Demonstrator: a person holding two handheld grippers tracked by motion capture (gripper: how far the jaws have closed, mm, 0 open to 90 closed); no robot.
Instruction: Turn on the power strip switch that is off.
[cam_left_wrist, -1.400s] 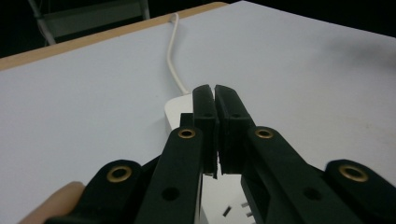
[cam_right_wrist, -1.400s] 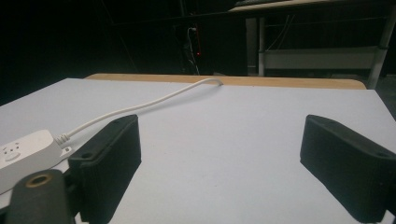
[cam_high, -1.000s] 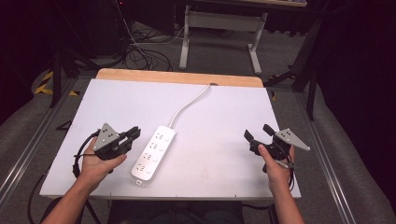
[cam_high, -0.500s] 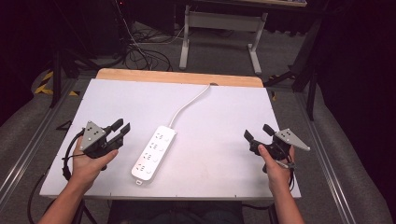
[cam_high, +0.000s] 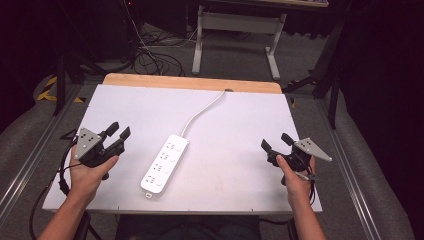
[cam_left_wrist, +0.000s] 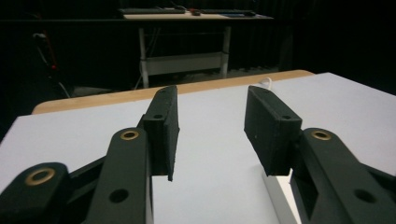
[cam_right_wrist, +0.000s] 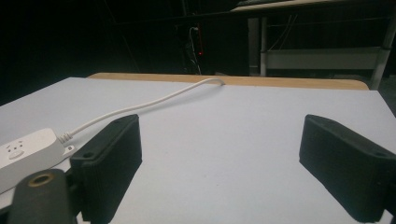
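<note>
Leftward from the power strip (cam_high: 165, 163) has gone the left tool (cam_high: 118, 131), jaws wide; right tool (cam_high: 275, 142) wide too.

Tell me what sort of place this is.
Probably a lab or workshop rigged for recording: a white-topped table bearing one power strip, a dark surround, loose cables on the floor and another desk behind.

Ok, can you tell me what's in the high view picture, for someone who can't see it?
A white power strip lies in the middle of a white table, its cord running to the far edge. A person's hands hold an open left hand-held gripper and an open right hand-held gripper on either side of it, touching nothing.
</note>
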